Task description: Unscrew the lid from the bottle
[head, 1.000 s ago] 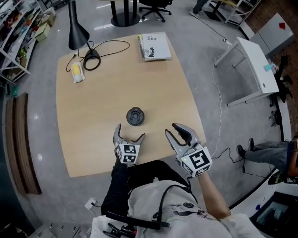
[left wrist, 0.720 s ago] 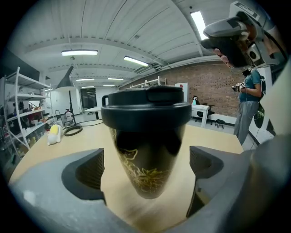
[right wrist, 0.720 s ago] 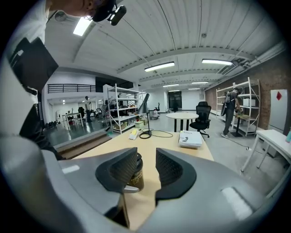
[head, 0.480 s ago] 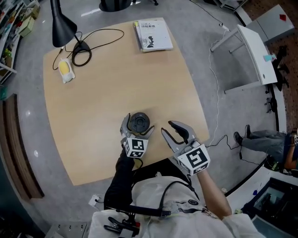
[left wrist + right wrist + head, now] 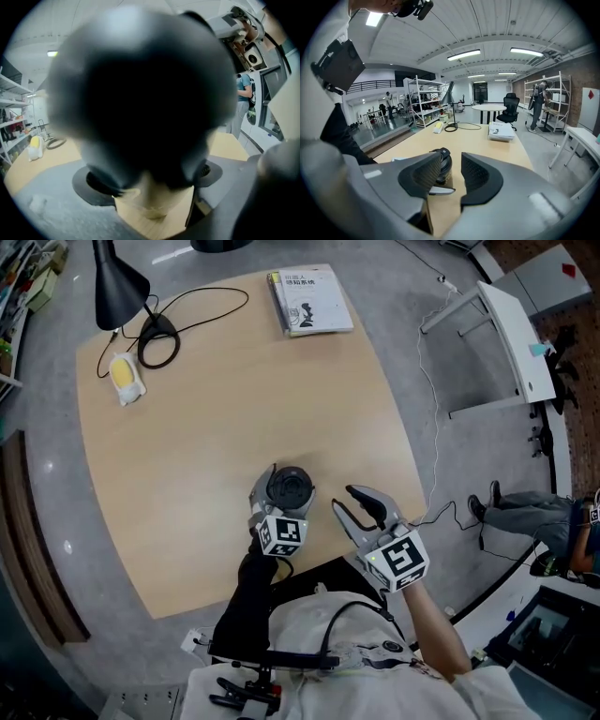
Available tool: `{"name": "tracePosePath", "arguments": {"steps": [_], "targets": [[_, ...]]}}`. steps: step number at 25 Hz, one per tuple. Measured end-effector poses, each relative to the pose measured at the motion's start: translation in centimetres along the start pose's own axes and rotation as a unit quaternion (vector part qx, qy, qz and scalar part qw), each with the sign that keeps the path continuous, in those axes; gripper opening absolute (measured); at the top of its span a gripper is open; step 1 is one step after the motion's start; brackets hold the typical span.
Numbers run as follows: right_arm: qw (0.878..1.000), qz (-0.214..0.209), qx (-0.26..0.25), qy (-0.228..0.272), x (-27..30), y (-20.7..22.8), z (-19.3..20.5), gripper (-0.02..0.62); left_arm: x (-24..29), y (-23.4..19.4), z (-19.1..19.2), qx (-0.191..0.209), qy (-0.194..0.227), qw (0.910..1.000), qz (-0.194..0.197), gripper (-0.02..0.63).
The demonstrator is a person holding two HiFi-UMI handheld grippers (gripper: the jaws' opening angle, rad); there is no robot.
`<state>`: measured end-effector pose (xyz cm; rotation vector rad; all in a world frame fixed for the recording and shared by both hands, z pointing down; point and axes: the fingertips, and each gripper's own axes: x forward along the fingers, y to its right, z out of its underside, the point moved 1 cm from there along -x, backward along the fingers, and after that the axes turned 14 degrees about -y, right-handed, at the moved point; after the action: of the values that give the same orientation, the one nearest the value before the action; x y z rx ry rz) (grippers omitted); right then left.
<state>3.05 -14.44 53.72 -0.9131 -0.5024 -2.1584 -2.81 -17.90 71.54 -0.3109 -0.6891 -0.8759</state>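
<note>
A bottle [image 5: 289,487] with a black lid stands upright on the wooden table [image 5: 187,446] near its front edge. My left gripper [image 5: 281,498] has it between its jaws. The jaws have just been closing, and both pads sit against the bottle's sides. In the left gripper view the bottle [image 5: 150,197] fills the frame, dark and blurred, pale lower down. My right gripper [image 5: 345,502] hovers just right of the bottle, apart from it. Its pads stand a narrow gap apart with nothing between them. In the right gripper view the bottle [image 5: 442,164] shows beyond the right gripper [image 5: 452,171].
A black lamp [image 5: 117,287] with a coiled cable [image 5: 159,348] and a yellow item in a bag [image 5: 124,376] sit at the far left. A book [image 5: 309,301] lies at the far edge. A white desk [image 5: 511,334] stands on the floor to the right.
My left gripper has moved forward to the bottle and its jaws have closed in on it. The right gripper has sunk a little and stays beside the bottle.
</note>
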Motion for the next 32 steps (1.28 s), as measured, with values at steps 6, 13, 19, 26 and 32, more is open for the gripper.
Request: {"name": "tracePosePath", "arguments": {"steps": [6,13,19,26,32], "targets": [[1.000,0.003,-0.003,-0.002,0.1,-0.5,0.1,0.138,0.0,-0.6,0.1,-0.003,-0.015,0.9998,-0.011,0.417],[1.000,-0.011,-0.029,0.004,0.3,-1.1,-0.9,0.138,-0.7,-1.1,-1.2,-0.025,-0.016,0.9994,0.015,0.414],[0.986,-0.113,-0.123,0.022,-1.1,-3.7,-6.5,0.365,-5.1,0.2,-8.1,0.031,0.041,0.9977,0.043,0.414],[0.933,-0.200,-0.298,-0.008,-5.2,-5.8,-8.1,0.491,-11.5,4.9,-14.6,0.103,0.078,0.9859,0.106,0.414],[0.884,-0.290,-0.367,0.016,-10.4,-6.4,-7.1,0.459,-15.1,9.5,-17.8,0.129,0.082,0.9786,0.138,0.416]]}}
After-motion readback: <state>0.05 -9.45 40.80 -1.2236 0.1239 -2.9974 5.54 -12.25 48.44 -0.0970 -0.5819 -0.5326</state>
